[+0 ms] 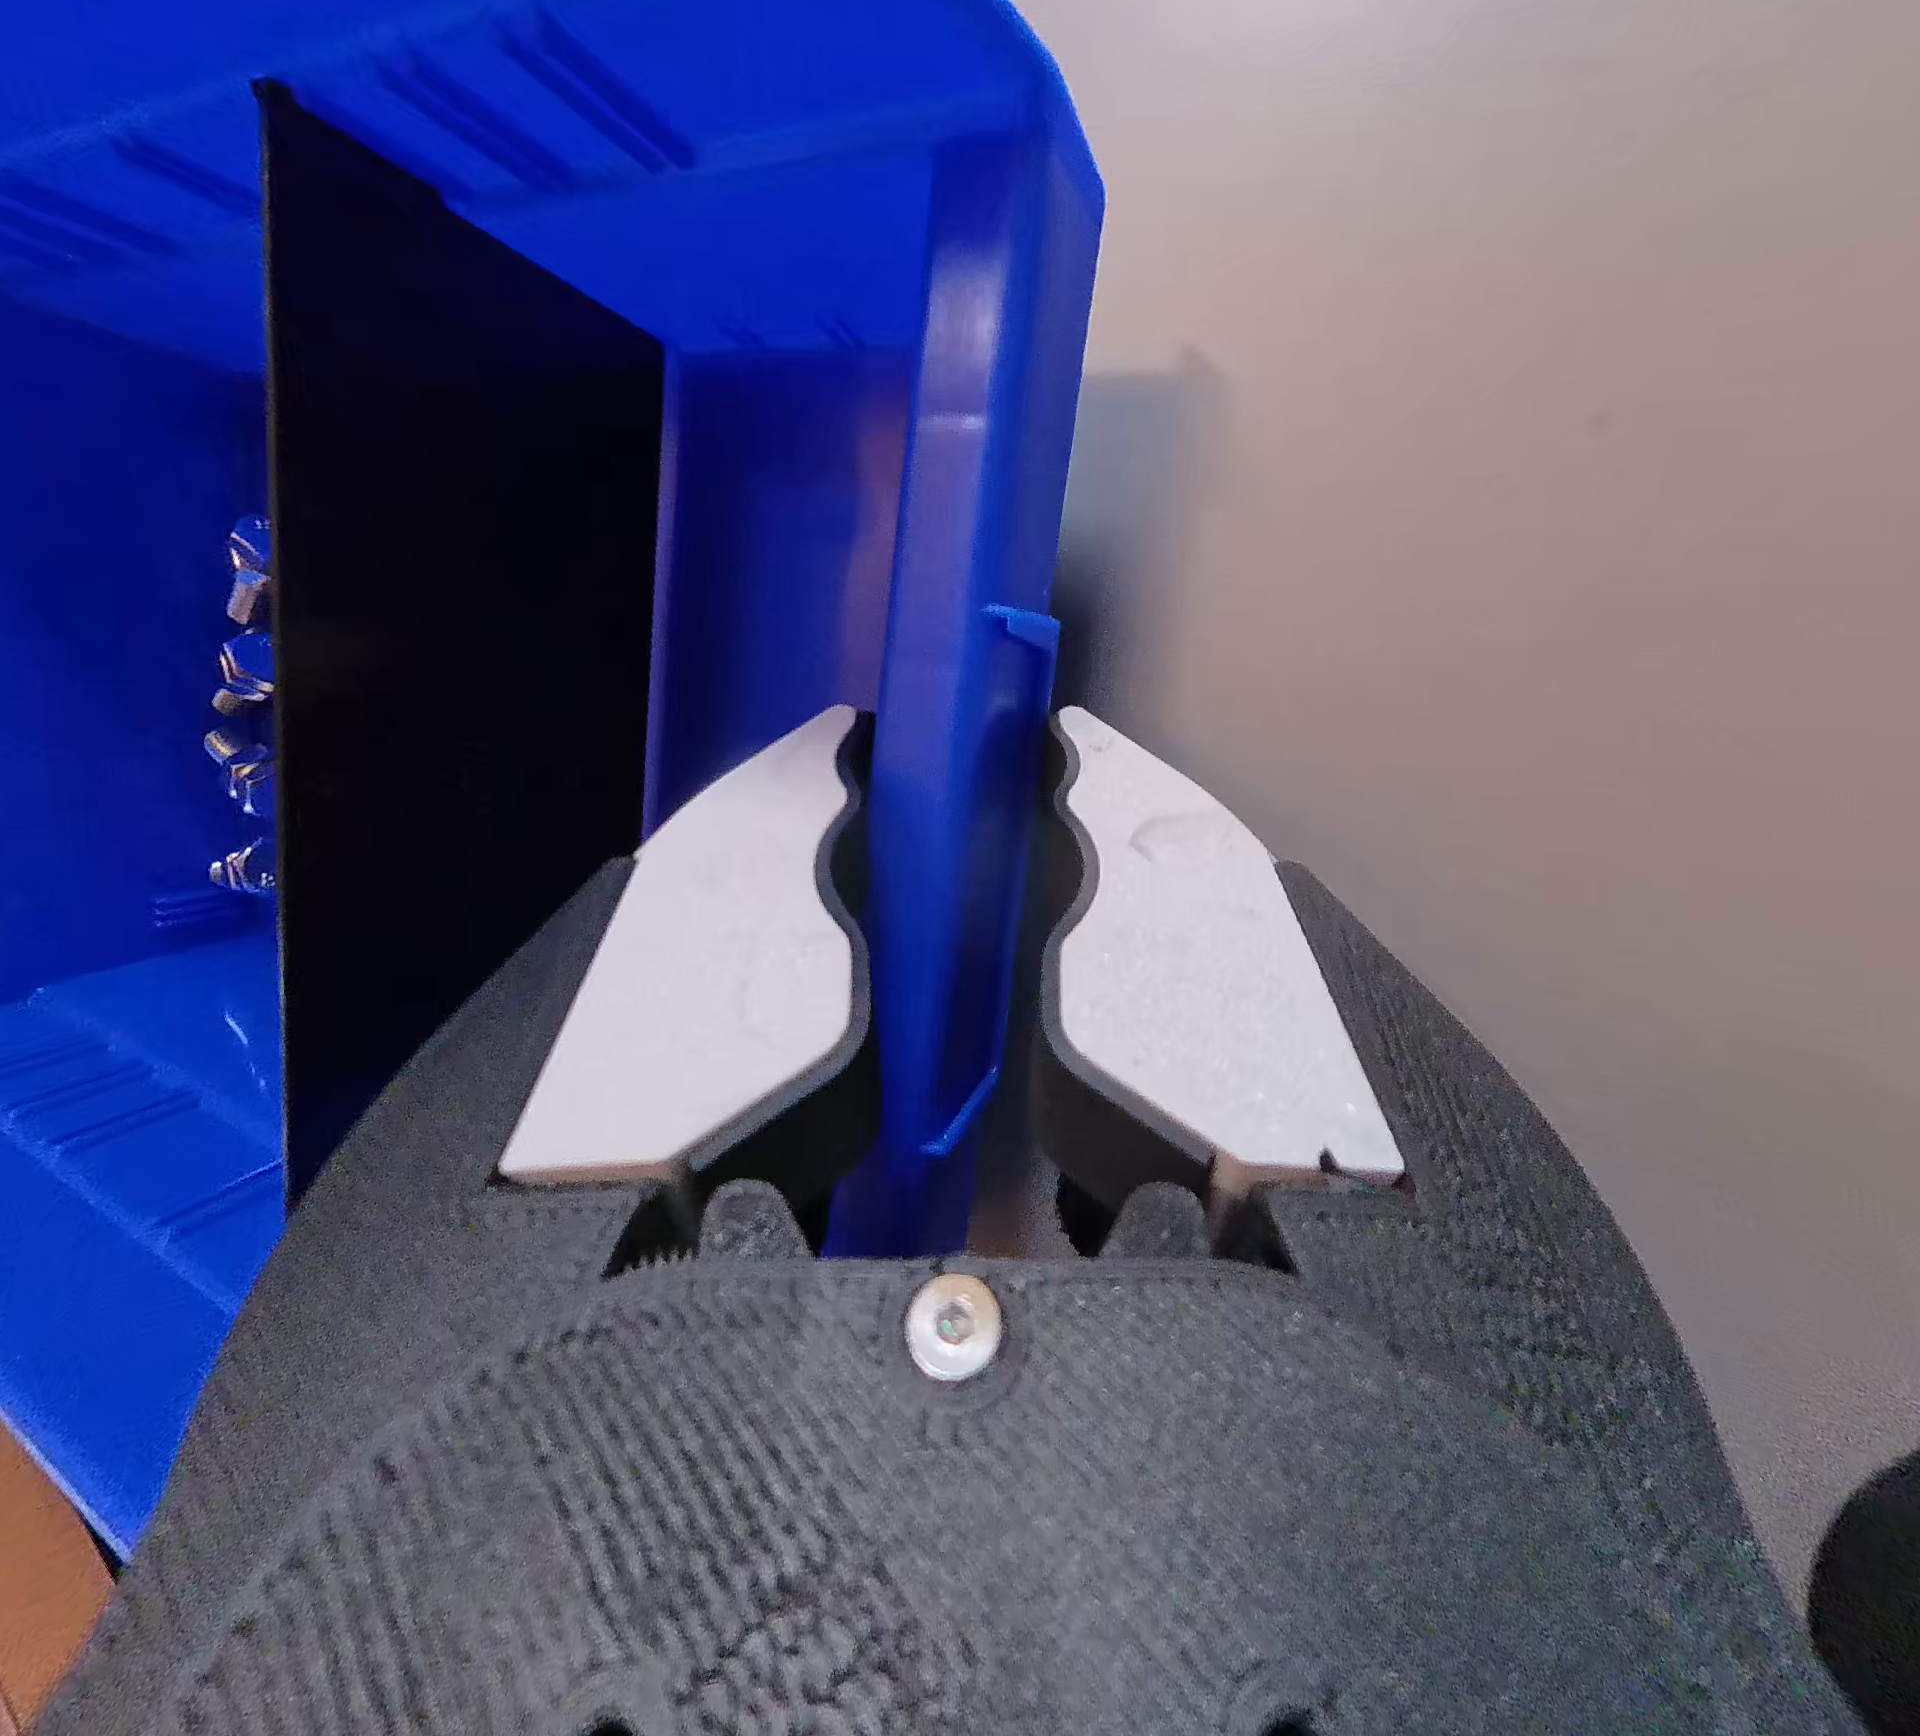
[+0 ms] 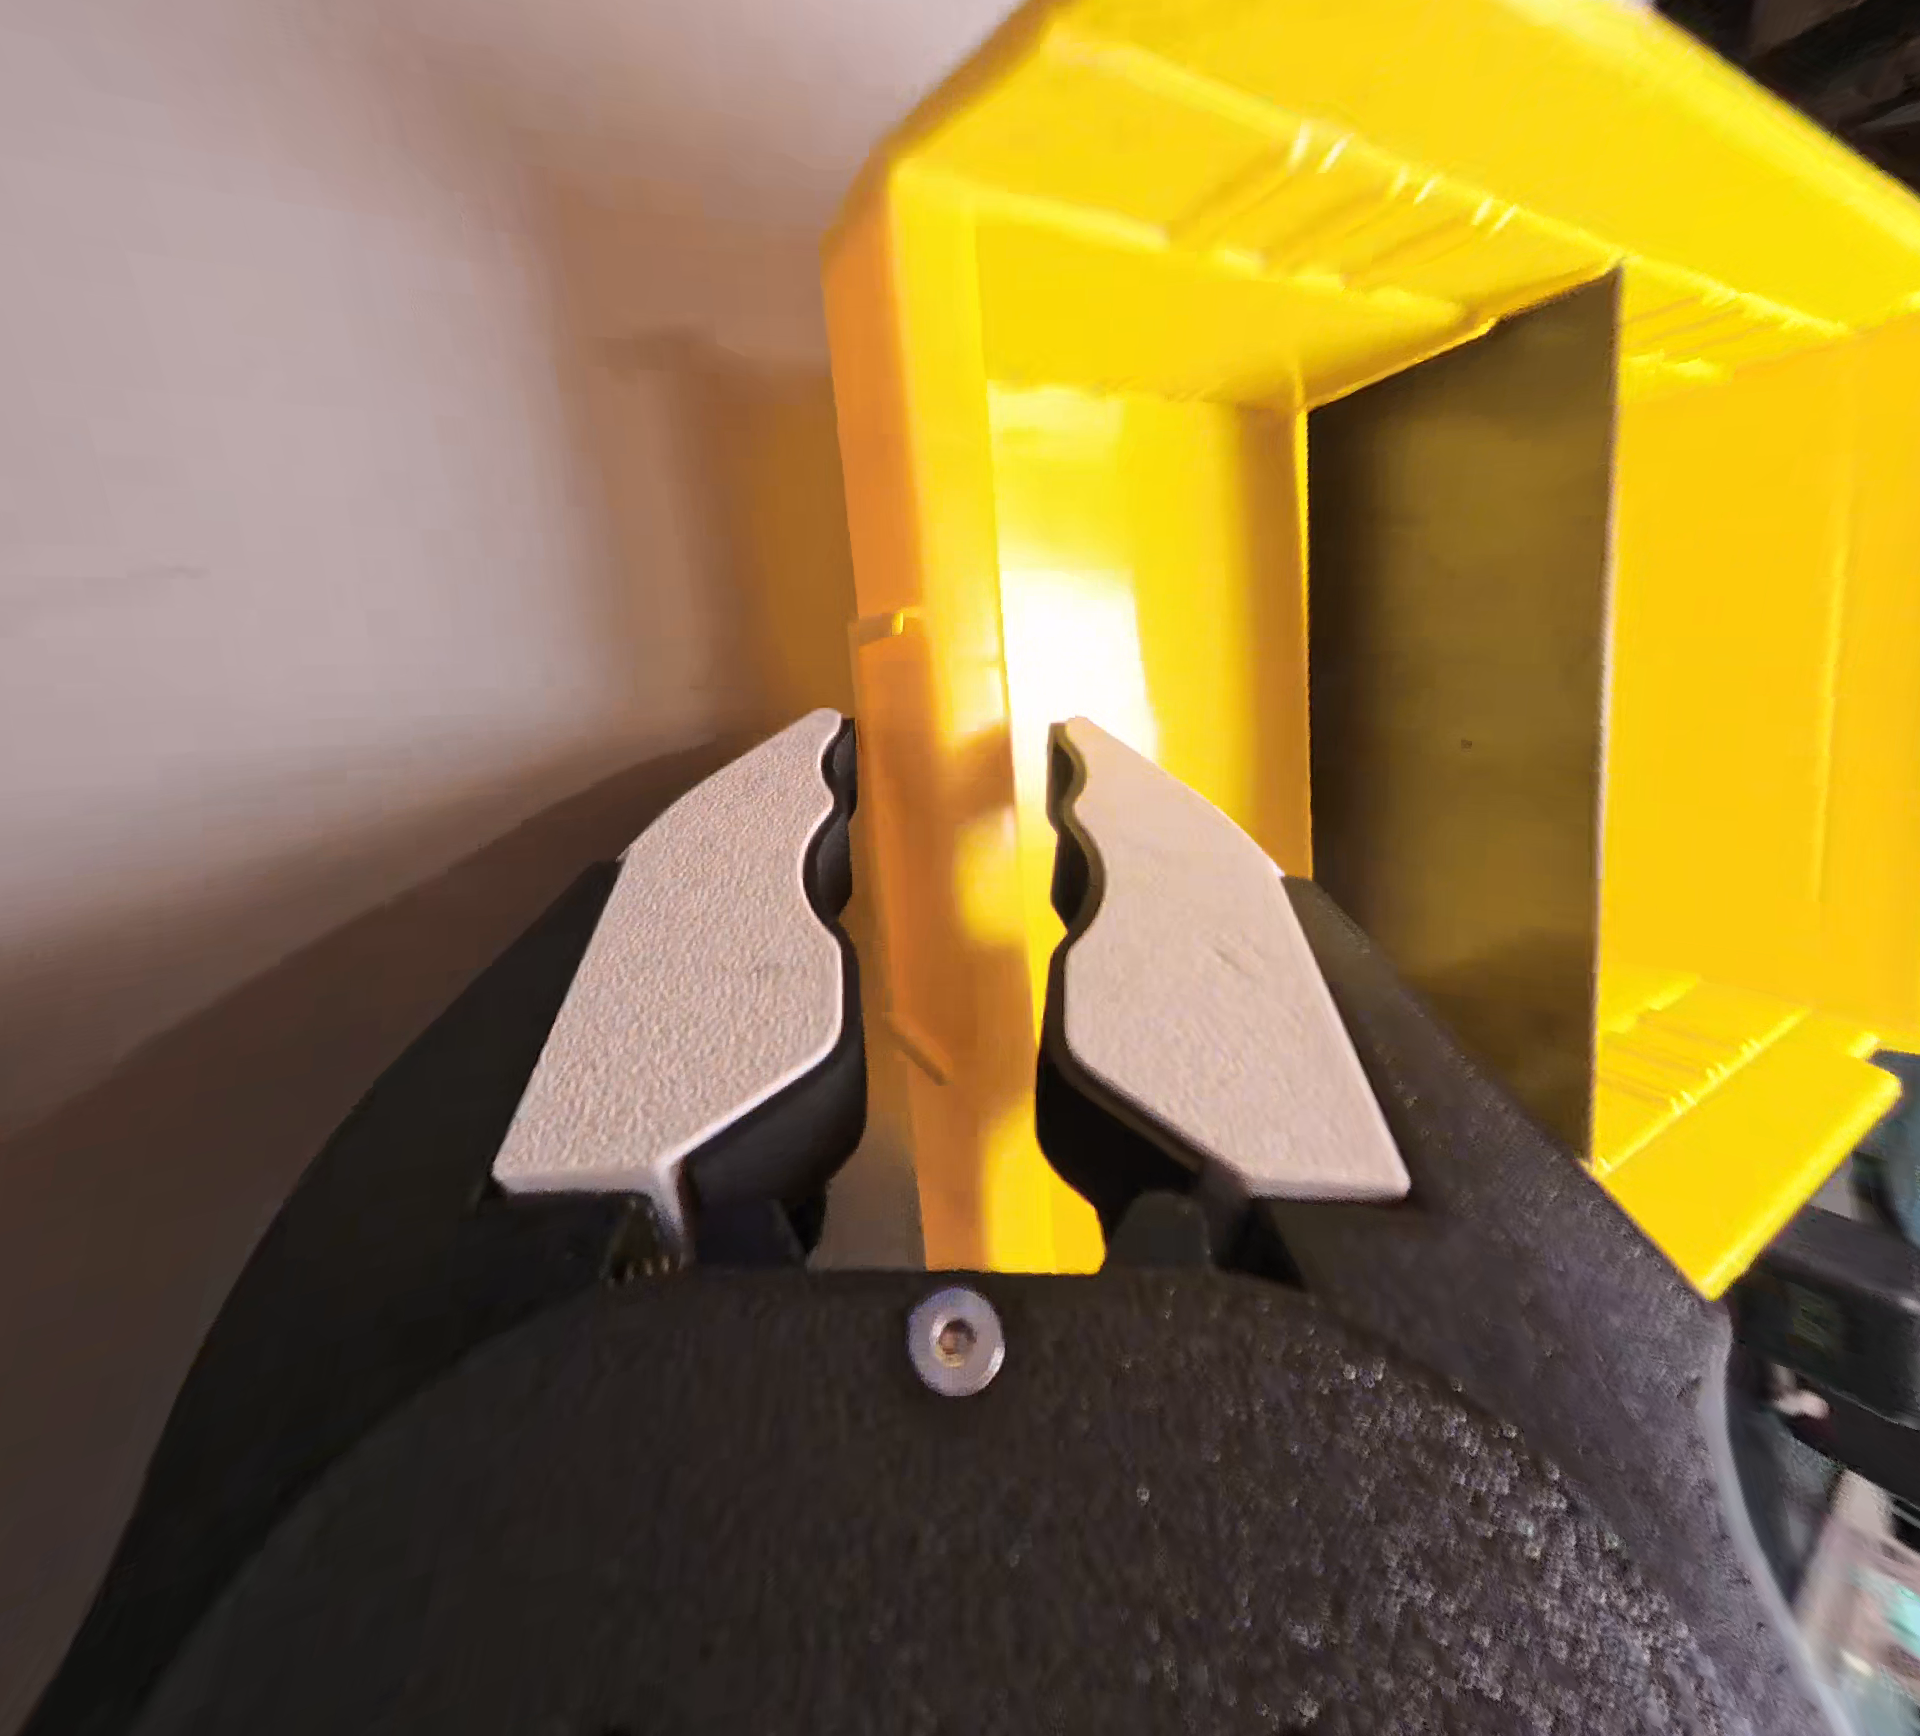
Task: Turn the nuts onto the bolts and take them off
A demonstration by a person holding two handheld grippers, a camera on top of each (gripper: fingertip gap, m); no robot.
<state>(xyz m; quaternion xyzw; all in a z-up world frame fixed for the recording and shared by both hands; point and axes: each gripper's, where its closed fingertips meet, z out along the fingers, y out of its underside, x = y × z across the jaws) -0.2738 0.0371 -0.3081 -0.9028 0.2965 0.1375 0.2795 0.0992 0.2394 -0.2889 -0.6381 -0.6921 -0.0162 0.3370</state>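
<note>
The left tongs (image 1: 956,741) clench the blue bin's (image 1: 582,128) upright wall, silvery bolts or nuts (image 1: 244,699) lying left of them behind a black divider (image 1: 457,606), while the right tongs (image 2: 951,741) seemingly clamp the blurred yellow bin's (image 2: 1351,159) wall.

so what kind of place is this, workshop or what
Probably a workbench or small-parts station, though little of the room shows. The left gripper clamps a blue parts bin holding bolts; the right gripper clamps a yellow bin, over a plain pale surface.
</note>
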